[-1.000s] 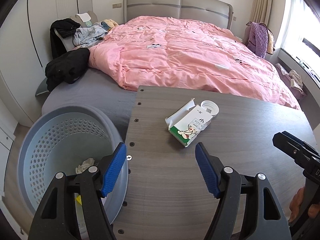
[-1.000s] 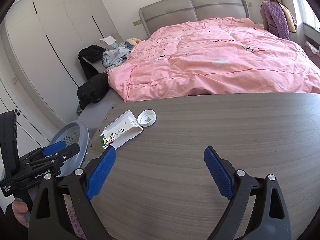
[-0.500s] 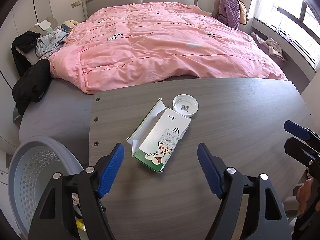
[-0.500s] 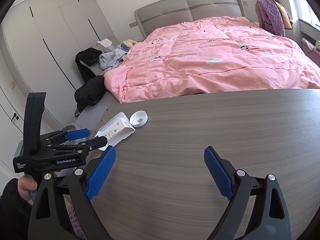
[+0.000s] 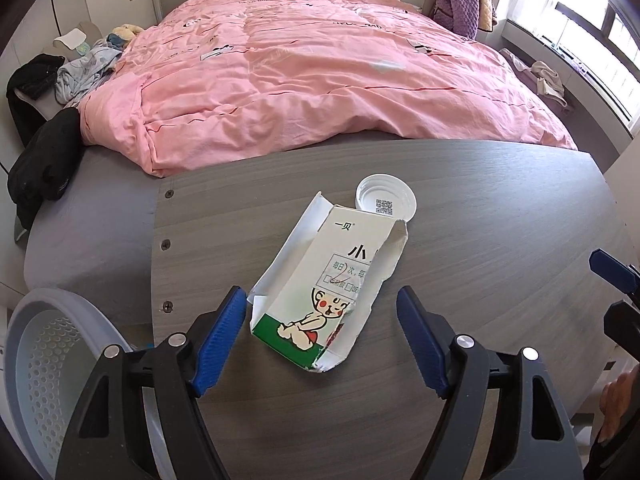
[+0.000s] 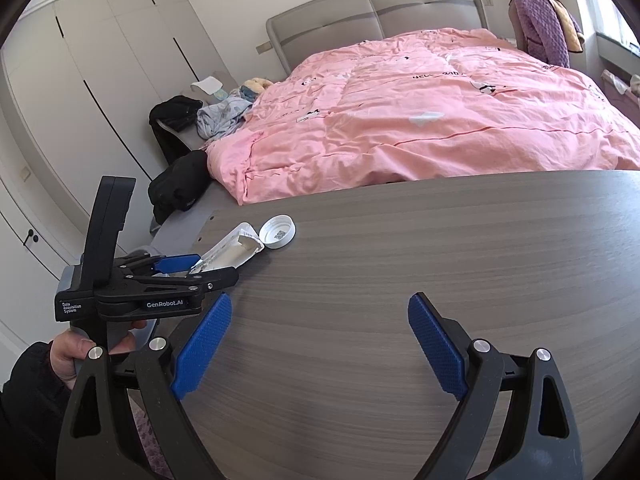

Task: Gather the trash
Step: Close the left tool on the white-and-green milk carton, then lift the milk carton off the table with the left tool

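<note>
A: Where does the torn carton [image 5: 326, 288] lie?

B: Flat on the grey table [image 5: 500, 216], toward its left end, with a white cap [image 5: 386, 200] touching its far corner. The left tongs [image 5: 320, 334] hang right over its near end; the carton's green-printed end sits between the two blue pads, neither pressing on it.

A: So those tongs hold nothing?

B: Nothing. Their jaws have just been opening and now stand wide, straddling the carton. Its long axis runs from near-left to far-right, roughly along the line the tongs point, so the pads face its long sides.

A: And the other hand?

B: The right tongs [image 6: 318, 346] are wide open too, empty, over bare table well to the right of the carton. The left hand [image 6: 92, 346] is clearly the nearer. The basket [image 5: 40, 344] waits just off the table's near-left corner, probably the carton's destination.
</note>
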`<action>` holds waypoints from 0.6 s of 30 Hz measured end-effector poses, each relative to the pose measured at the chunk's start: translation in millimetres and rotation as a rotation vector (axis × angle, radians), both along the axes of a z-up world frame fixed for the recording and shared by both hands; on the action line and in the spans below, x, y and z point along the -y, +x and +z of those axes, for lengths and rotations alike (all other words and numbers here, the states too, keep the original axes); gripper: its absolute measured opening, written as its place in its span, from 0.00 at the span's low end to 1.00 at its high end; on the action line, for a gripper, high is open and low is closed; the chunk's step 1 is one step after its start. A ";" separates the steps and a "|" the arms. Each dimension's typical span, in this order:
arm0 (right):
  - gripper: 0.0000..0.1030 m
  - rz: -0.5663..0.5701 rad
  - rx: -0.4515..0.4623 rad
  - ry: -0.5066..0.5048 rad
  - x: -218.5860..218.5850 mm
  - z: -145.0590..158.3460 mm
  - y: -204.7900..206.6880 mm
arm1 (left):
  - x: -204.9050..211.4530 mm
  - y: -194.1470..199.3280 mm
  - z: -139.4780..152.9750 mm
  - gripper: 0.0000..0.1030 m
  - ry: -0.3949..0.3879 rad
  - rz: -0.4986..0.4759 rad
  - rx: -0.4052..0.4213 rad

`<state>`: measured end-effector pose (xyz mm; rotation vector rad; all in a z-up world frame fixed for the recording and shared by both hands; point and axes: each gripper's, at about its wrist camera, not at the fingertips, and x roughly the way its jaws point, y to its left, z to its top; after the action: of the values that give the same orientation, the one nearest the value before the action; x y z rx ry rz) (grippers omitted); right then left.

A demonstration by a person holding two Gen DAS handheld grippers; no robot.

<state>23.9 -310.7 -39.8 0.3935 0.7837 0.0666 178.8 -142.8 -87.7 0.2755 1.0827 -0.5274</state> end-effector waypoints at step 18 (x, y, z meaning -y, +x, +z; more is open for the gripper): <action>0.86 0.003 -0.012 0.003 -1.0 -3.3 1.3 | -0.6 -2.6 -0.1 0.43 -0.009 0.014 0.027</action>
<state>25.2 -309.7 -43.1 0.3958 0.7965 0.0682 176.2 -142.2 -87.8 0.2664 1.0547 -0.5151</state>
